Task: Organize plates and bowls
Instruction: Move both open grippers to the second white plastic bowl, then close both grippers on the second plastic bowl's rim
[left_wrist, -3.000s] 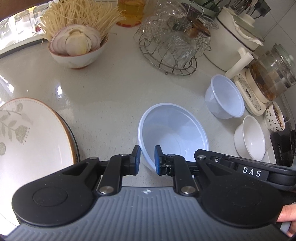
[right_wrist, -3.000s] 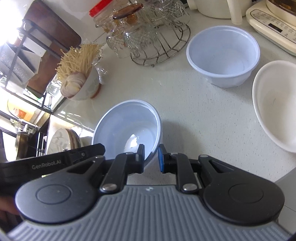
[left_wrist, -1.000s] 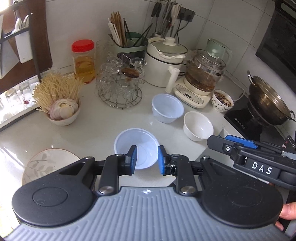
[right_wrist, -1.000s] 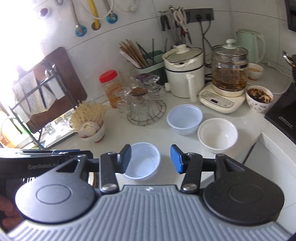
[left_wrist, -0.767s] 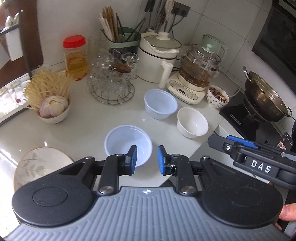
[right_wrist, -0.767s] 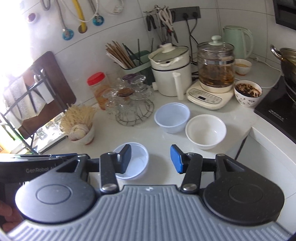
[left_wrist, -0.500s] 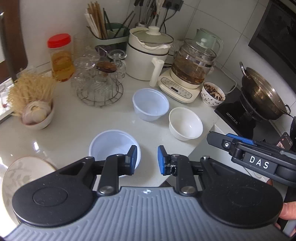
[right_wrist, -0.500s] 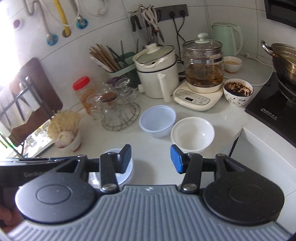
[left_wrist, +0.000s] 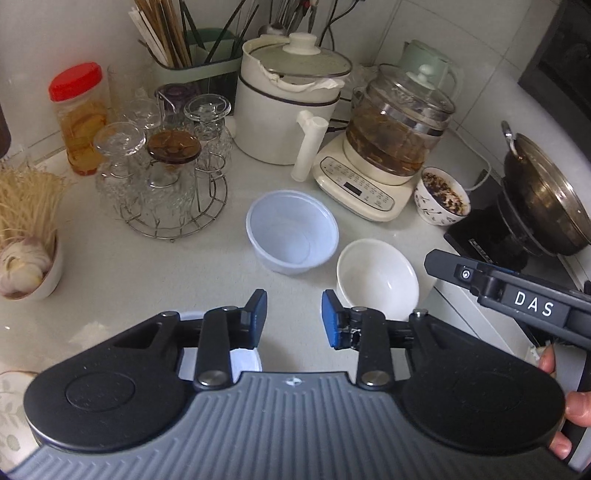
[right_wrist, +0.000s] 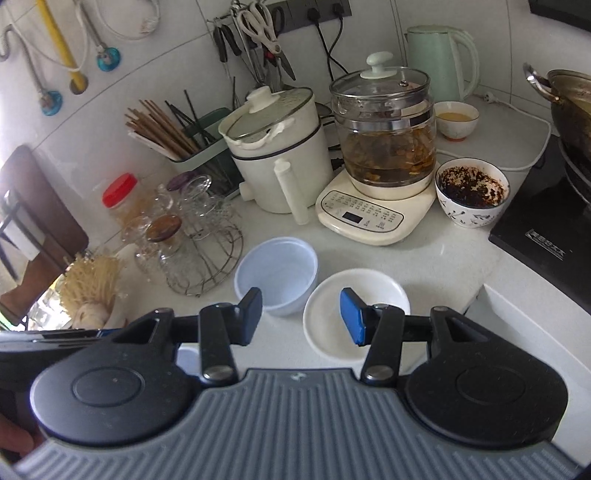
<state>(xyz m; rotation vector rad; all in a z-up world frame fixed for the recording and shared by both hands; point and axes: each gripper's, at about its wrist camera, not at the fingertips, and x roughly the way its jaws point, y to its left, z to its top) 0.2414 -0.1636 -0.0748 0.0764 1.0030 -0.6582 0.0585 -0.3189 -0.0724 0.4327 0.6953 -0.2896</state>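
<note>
My left hand-held gripper (left_wrist: 291, 317) is opening, with nothing between its pads. My right hand-held gripper (right_wrist: 301, 317) is open fairly wide and empty too. On the counter (left_wrist: 147, 266) a clear plastic bowl (left_wrist: 291, 230) sits just beside a white bowl (left_wrist: 376, 277). Another plastic bowl (left_wrist: 242, 363) hides under my left gripper, I think. A plate (left_wrist: 11, 406) peeks in at the left edge.
</note>
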